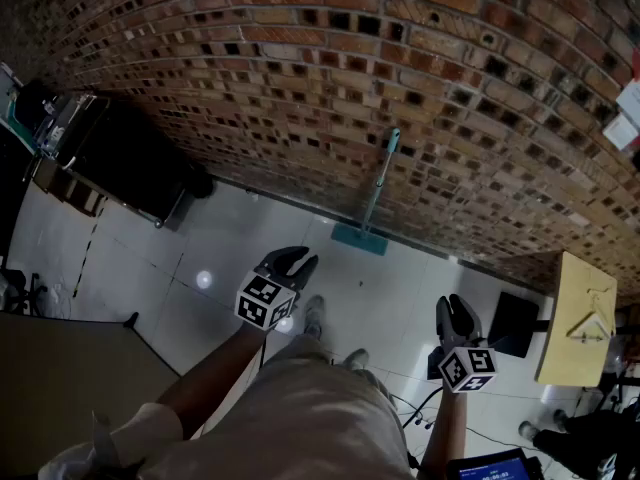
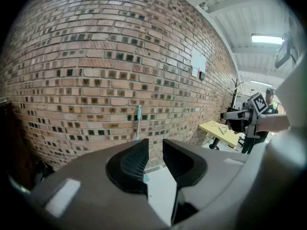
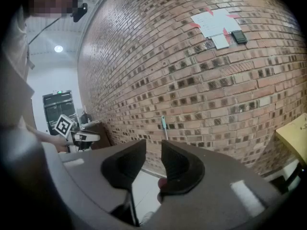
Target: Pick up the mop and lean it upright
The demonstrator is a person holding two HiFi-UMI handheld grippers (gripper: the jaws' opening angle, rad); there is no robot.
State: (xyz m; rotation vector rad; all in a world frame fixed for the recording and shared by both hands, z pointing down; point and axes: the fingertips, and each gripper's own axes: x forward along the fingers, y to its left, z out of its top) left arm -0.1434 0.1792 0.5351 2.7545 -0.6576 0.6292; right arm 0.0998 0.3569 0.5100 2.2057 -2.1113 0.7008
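The mop stands upright against the brick wall, its teal handle (image 1: 379,183) slanting up from the flat teal head (image 1: 359,238) on the pale floor. My left gripper (image 1: 297,261) hangs over the tiles short of the mop head, jaws apart and empty. My right gripper (image 1: 458,313) is further right and nearer me, also apart with nothing between the jaws. In the left gripper view the mop handle (image 2: 138,121) rises just beyond the left gripper (image 2: 156,152). In the right gripper view the mop handle (image 3: 164,127) stands above the right gripper (image 3: 153,157).
A yellow table (image 1: 575,318) stands at the right with a dark block (image 1: 512,323) beside it. A dark cabinet (image 1: 130,158) sits against the wall at the left. Cables (image 1: 420,413) lie on the floor by my feet. Papers (image 3: 216,23) are taped high on the wall.
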